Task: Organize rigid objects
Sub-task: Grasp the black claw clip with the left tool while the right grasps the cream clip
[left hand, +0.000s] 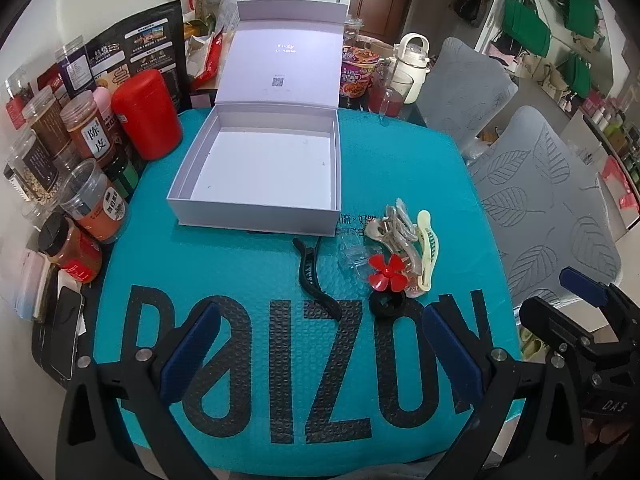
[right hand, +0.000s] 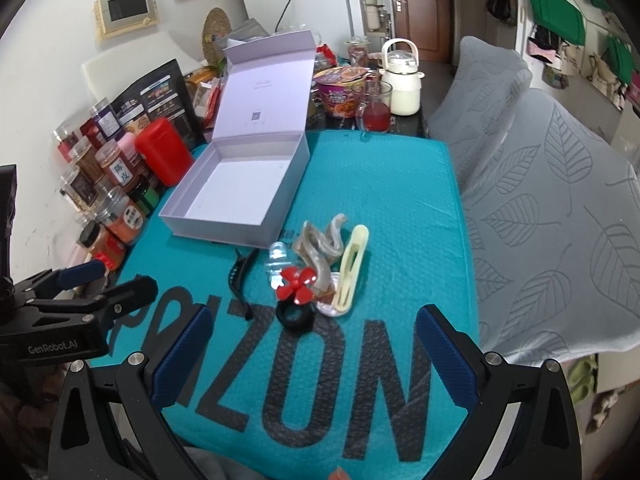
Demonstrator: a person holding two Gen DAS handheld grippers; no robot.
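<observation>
On the teal mat (left hand: 256,264), hair clips (left hand: 404,240) lie heaped beside the empty lavender box (left hand: 260,168), lid up. L gripper (left hand: 320,356) & R gripper (right hand: 314,356): jaws spread, holding nothing. Clear clip's (right hand: 276,258) shape is blurry, prob. a claw.

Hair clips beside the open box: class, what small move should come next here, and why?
Probably the right gripper should ease forward toward the red flower clip, the nearest of the pile. Both grippers are open and hold nothing, the lavender box is open with nothing in it, and all the clips lie on the teal mat.
</observation>
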